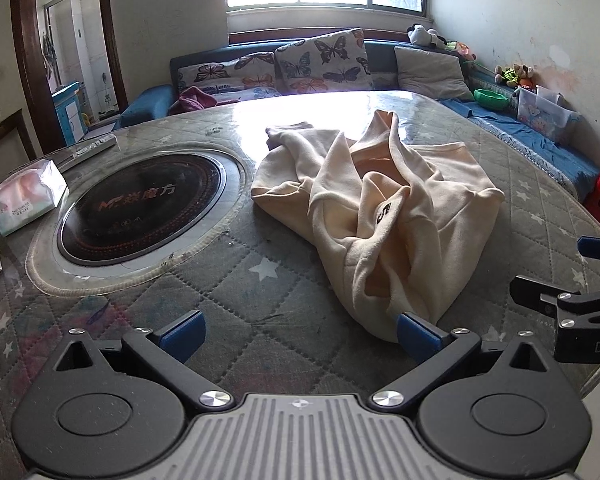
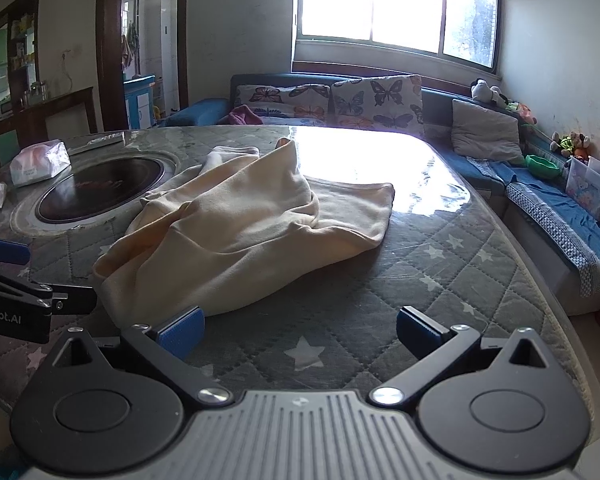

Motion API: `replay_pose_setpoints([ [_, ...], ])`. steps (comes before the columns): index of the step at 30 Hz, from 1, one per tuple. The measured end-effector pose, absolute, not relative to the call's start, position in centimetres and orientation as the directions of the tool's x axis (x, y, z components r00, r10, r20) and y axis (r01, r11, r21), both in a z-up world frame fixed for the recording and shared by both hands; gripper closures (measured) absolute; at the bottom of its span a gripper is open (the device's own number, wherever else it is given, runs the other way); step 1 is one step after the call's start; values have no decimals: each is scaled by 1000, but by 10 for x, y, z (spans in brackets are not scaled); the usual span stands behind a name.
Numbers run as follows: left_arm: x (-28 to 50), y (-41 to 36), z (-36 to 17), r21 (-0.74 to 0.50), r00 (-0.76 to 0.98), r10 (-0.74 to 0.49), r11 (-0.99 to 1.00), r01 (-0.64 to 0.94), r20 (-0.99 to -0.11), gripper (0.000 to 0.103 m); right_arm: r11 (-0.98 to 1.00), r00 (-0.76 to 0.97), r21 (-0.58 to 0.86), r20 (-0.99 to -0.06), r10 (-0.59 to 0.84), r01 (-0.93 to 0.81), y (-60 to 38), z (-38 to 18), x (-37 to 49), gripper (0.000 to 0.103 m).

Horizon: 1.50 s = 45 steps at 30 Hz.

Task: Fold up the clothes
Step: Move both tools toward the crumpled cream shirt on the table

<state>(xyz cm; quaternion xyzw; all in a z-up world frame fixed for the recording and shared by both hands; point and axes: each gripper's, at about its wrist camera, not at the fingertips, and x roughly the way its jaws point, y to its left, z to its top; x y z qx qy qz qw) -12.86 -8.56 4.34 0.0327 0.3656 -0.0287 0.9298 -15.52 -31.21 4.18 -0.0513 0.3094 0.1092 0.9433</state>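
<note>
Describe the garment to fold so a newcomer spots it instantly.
Start at the round quilted table with the black inset cooktop. Right of the cooktop lies a crumpled cream sweatshirt. It is the only cloth on the table; the other items are tissue packs at the left edge.

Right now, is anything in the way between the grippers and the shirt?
No, nothing visible. The crumpled shirt lies right ahead of both open grippers: the left gripper and the right gripper each have one finger at its near edge. The tissue pack and stove sit off to the left.
</note>
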Motion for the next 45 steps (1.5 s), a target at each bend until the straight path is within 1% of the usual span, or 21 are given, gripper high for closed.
replay_pose_setpoints([
  [26, -129, -93, 43, 59, 723, -19, 995, 82, -691, 0, 964, 785, -24, -586, 201, -264, -309, 47, -153, 0],
  [36, -132, -95, 45, 56, 727, -18, 995, 78, -686, 0, 960, 789, -15, -573, 222, -281, -309, 53, -145, 0],
  [45, -126, -92, 44, 42, 722, -26, 996, 76, -691, 0, 954, 779, -21, -583, 231, -298, -303, 52, -139, 0],
])
